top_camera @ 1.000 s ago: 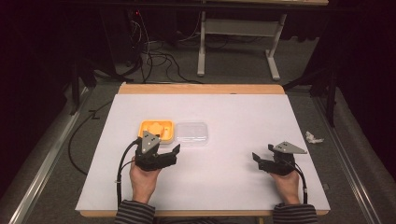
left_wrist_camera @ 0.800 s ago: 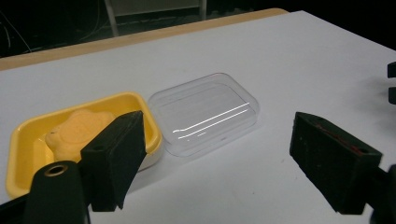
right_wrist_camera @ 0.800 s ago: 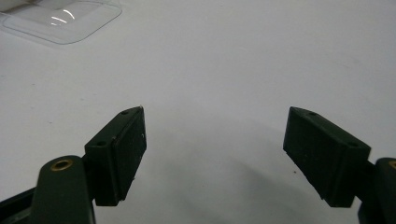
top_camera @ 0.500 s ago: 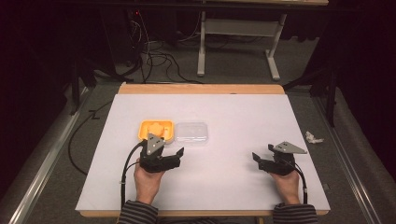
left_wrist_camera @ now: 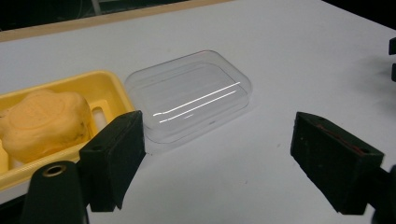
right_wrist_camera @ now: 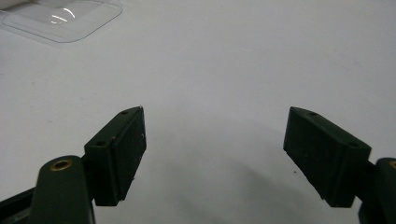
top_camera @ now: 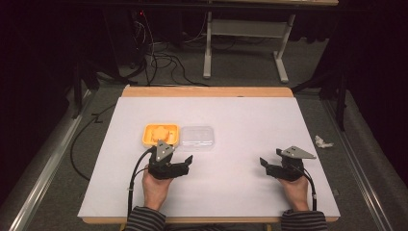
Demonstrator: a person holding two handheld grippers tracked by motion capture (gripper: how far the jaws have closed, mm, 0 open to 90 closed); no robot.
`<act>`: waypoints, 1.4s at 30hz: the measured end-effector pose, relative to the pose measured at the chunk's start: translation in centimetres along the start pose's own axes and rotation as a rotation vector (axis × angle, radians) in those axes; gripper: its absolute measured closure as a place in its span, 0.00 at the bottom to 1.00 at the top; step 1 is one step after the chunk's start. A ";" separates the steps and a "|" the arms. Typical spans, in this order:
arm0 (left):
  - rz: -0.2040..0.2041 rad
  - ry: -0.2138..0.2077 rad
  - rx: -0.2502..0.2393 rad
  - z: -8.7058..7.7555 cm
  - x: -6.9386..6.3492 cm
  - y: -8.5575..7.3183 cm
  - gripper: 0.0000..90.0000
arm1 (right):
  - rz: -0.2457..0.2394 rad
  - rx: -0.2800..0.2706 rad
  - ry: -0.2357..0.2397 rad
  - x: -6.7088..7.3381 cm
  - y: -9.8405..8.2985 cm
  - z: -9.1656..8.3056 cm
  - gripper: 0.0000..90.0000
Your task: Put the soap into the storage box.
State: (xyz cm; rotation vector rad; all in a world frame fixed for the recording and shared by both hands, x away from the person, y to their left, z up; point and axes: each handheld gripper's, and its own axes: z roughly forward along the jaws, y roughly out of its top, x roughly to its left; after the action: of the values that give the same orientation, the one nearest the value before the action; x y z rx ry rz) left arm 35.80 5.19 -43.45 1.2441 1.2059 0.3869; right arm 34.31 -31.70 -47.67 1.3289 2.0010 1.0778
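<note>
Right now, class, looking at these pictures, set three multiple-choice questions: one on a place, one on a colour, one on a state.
1. Where is the clear lid?
A. beside the tray, on its right
B. inside the tray
C. on the floor

2. What colour is the tray?
A. blue
B. yellow
C. green

3. How does the left claw stand?
A. shut on the lid
B. shut on the tray
C. open, holding nothing

Answers: 1 A, the high view shows them side by side. 2 B, its rim is yellow. 3 C, bare table lies between the jaws.
</note>
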 end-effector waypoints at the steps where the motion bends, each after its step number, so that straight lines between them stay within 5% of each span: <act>1: -0.001 0.000 0.004 0.1 0.1 -0.1 0.21 | 0.000 0.000 0.000 0.0 0.0 0.0 0.24; 26: -0.017 0.034 0.009 1.2 1.6 -1.4 0.21 | -0.001 0.003 -0.001 -0.1 0.0 0.0 0.24; 42: 0.010 0.057 0.016 2.3 2.4 -2.5 0.21 | -0.003 0.004 -0.001 -0.1 0.0 0.0 0.24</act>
State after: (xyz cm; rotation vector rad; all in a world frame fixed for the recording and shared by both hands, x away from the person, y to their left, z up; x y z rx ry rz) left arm 37.81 5.01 -47.13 1.2610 1.2536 0.4229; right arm 34.38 -31.79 -47.68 1.3278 2.0048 1.0728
